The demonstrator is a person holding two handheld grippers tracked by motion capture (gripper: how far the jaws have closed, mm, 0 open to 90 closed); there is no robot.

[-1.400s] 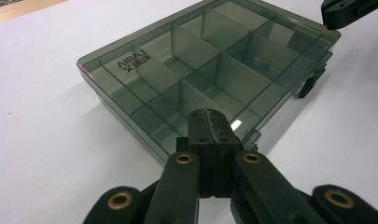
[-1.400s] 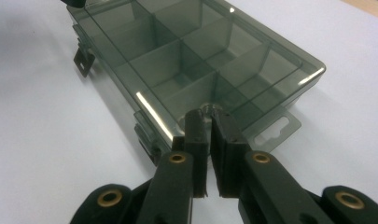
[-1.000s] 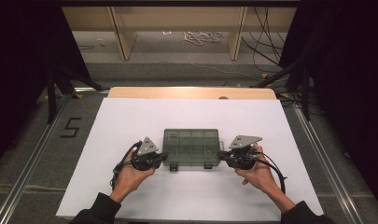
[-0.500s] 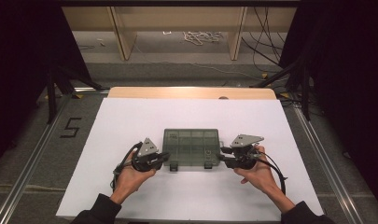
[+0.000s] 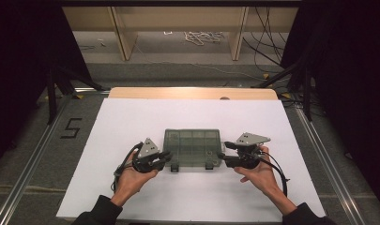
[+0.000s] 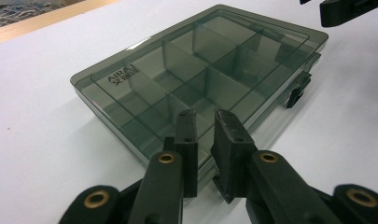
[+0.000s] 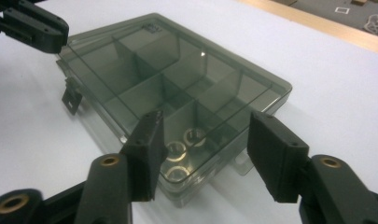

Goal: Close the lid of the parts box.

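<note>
A: One box (image 5: 193,148) on the table (image 5: 131,117). Smoky clear plastic, lid closed, dividers inside, two dark latches on its near side. It sits midway between the left and right edges, nearer the near edge than the far one.

B: Table surface?

A: White sheet over most of it. A bare strip of pale wood (image 5: 192,93) shows along the far edge.

B: Left gripper (image 5: 165,157)?

A: At the box's near-left corner. In the left gripper view its fingers (image 6: 188,135) stand close together with a narrow slit between them, tips over the box's edge. Nothing visibly held.

B: Right gripper (image 5: 224,153)?

A: At the box's right side. In the right gripper view the fingers (image 7: 147,140) are spread wide, on either side of the box's corner. Cannot tell if they touch it. Three small metal rings (image 7: 179,161) lie in the compartment just beyond those fingers.

B: Room?

A: Grey floor all round, a "5" (image 5: 71,127) marked on it left of the table. Metal rails (image 5: 35,154) run along both sides. Wooden shelf uprights (image 5: 122,33) beyond the far edge, a tangle of pale cord (image 5: 201,36) on the floor between them, black cables (image 5: 265,42) at far right. Dark curtains on both sides.
</note>
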